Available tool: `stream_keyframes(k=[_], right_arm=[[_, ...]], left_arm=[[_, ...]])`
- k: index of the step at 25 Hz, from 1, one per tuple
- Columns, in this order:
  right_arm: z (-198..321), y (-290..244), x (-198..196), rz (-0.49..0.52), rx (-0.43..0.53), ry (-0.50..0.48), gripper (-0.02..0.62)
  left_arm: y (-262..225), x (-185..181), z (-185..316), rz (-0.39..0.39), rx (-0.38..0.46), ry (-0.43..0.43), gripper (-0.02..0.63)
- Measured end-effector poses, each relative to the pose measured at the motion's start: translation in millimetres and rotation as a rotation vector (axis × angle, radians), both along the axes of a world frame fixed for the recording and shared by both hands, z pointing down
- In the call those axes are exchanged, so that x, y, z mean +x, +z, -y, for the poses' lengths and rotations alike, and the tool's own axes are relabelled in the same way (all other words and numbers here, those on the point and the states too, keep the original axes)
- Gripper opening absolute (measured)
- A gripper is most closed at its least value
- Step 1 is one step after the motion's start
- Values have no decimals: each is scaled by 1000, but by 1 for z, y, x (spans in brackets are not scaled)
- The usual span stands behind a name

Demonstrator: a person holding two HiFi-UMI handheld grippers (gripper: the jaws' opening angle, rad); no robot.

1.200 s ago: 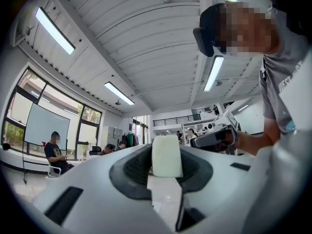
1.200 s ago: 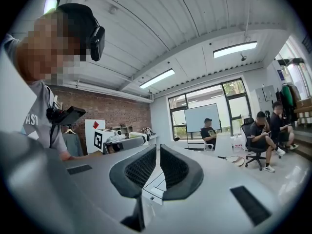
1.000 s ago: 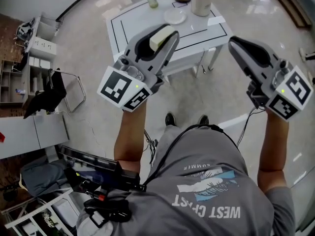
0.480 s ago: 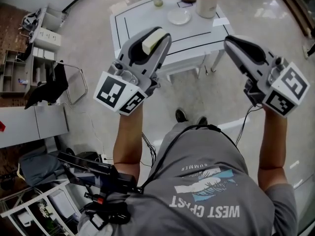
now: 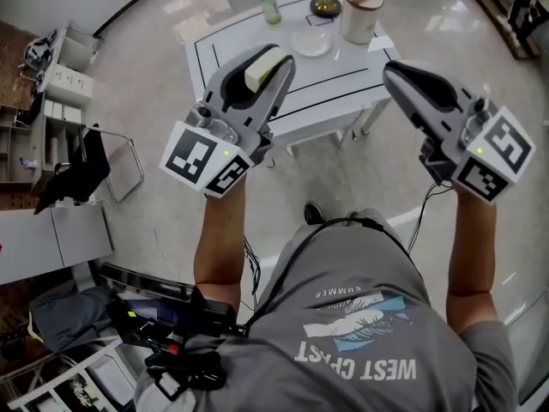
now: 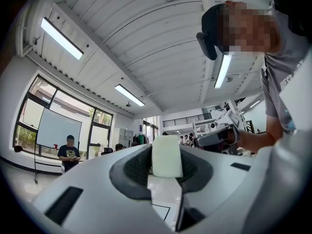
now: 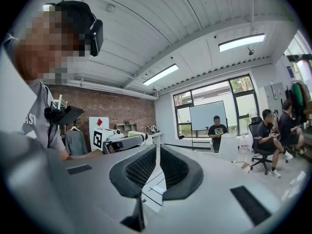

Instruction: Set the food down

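Left claw (image 5: 271, 62) clamped on the pale food block (image 6: 166, 156), held up in front of me and not yet set down.
Its pads press the block's two broad flat sides, and the top pokes out above them. My right claw (image 7: 157, 165) beside it has its jaws together on nothing. I'd judge the block light and soft, easy to dent or smear, so the flat sides are the right hold and the squeeze should stay gentle. Beyond and below stands the white table (image 5: 343, 67), with a small plate (image 5: 310, 43), then a bottle (image 5: 268, 5) and a lidded canister (image 5: 360, 11) at its far edge.
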State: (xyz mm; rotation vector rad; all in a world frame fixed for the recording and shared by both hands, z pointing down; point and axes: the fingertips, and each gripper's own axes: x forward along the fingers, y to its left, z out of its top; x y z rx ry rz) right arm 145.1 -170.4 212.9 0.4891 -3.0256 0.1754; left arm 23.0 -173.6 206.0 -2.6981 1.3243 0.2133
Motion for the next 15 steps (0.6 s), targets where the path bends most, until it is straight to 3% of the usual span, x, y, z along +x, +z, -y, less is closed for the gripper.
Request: stream_keyframes(k=[7, 15], right_arm=[[17, 10, -12, -18, -19, 10, 9], [61, 11, 4, -9, -42, -7, 9]], left_arm=[[14, -9, 25, -9, -27, 13, 104], [19, 5, 74, 16, -74, -16, 104]])
